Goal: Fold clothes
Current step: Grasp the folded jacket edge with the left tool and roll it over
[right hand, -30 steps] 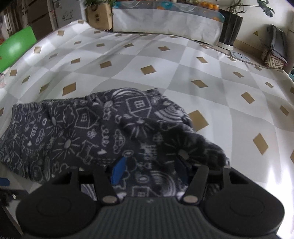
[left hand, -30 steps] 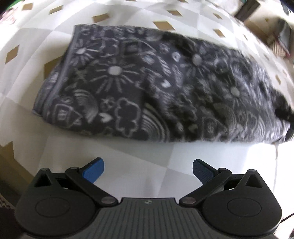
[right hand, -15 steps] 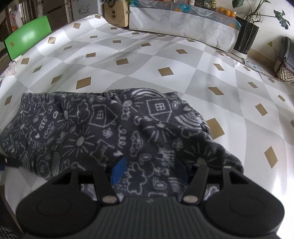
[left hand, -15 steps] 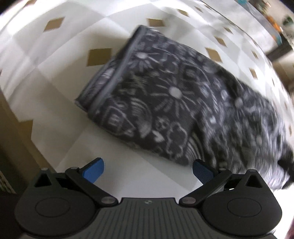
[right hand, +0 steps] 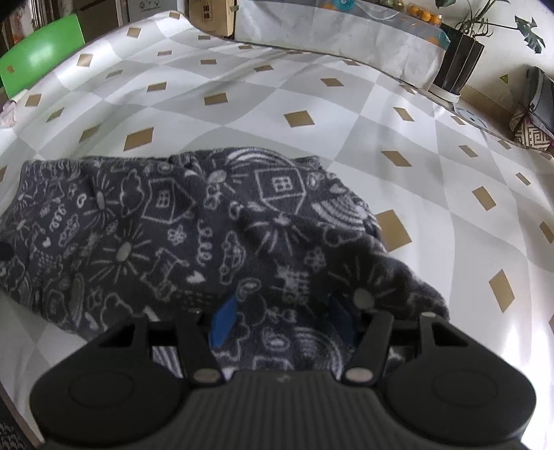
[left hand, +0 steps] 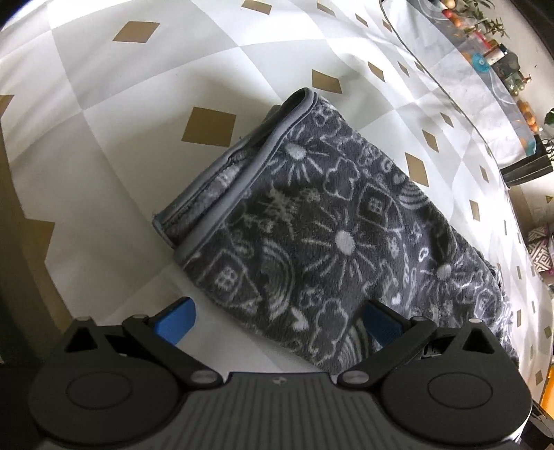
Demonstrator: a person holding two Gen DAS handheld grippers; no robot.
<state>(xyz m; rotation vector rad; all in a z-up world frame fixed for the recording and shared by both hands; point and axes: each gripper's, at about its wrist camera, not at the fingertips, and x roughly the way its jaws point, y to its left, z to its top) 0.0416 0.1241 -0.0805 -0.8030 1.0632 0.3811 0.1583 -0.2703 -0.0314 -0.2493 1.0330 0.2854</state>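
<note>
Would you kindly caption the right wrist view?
Right gripper clamps the dark grey doodle-print fleece garment on a diamond-patterned tablecloth.

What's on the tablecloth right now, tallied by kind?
Dark patterned garment: 1
Left gripper, open, over the garment's near edge: 1
Right gripper, fingers closed on a bunch of the garment: 1
Total: 3, all on or over the checked tablecloth.

No legible text, labels or numbers; print on cardboard boxes [right hand: 211, 14] too small to read.
</note>
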